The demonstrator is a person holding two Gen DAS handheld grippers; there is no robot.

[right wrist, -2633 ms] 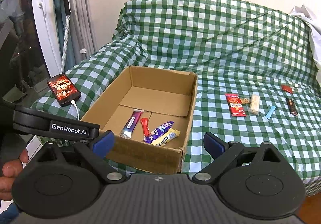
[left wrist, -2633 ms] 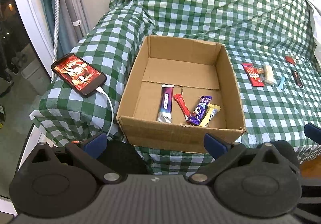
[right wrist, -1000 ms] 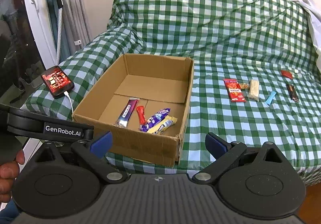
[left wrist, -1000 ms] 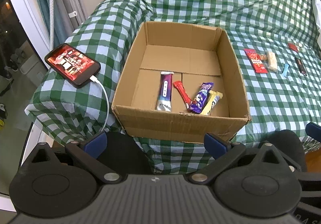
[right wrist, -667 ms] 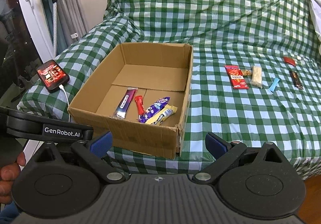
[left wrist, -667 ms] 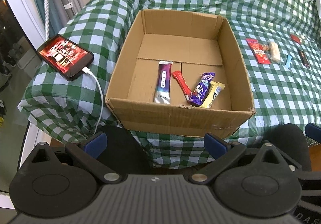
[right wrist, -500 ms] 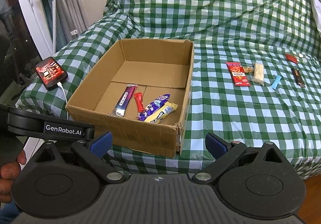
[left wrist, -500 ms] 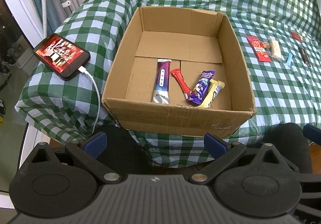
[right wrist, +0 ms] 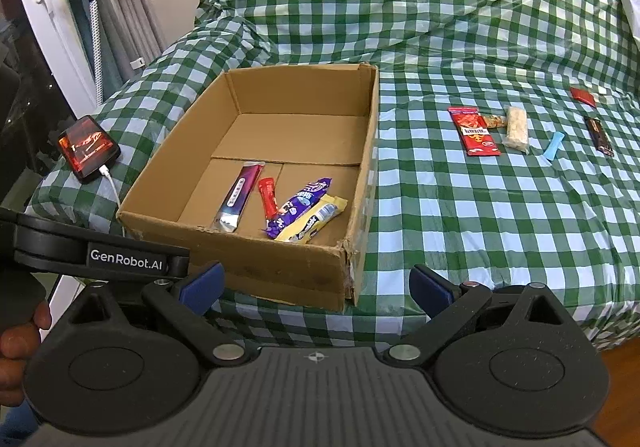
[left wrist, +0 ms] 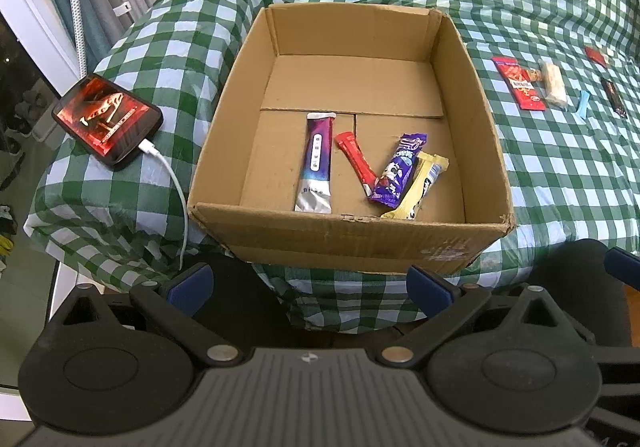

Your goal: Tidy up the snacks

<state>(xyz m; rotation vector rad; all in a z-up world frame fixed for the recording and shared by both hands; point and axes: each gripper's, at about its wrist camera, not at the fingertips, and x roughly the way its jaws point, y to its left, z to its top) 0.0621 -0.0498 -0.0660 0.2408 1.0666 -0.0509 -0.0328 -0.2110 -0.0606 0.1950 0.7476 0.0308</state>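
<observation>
Both tools hang just off the near edge of the bed, and the left gripper (left wrist: 308, 283) has its blue-tipped jaws spread wide with nothing between them; the right gripper (right wrist: 318, 285) is parted the same way, empty. Ahead sits the open brown cardboard box (right wrist: 280, 271) on the green-and-white checked bedcover (right wrist: 460, 215), and four snacks lie on its floor toward the near wall: a long purple-and-silver bar wrapper (left wrist: 317, 163) on the left, a slim red stick pack (left wrist: 356, 162) beside it, then a purple chocolate bar wrapper (left wrist: 400, 169) resting partly on a pale yellow bar wrapper (left wrist: 420, 187). Off to the right, well apart from the box, more snacks lie on the cover: a flat red packet (right wrist: 474, 131), a small brown nutty piece (right wrist: 495, 121) touching it, a pale cereal bar in clear wrap (right wrist: 516, 127), a small light-blue stick (right wrist: 553, 145), a dark brown bar (right wrist: 599, 135) and, farther back, a small red square packet (right wrist: 582, 97). Left of the box a black smartphone with a lit red screen (left wrist: 106, 121) lies near the bed corner, with a white charging cable (left wrist: 176, 191) plugged in and trailing over the edge.
</observation>
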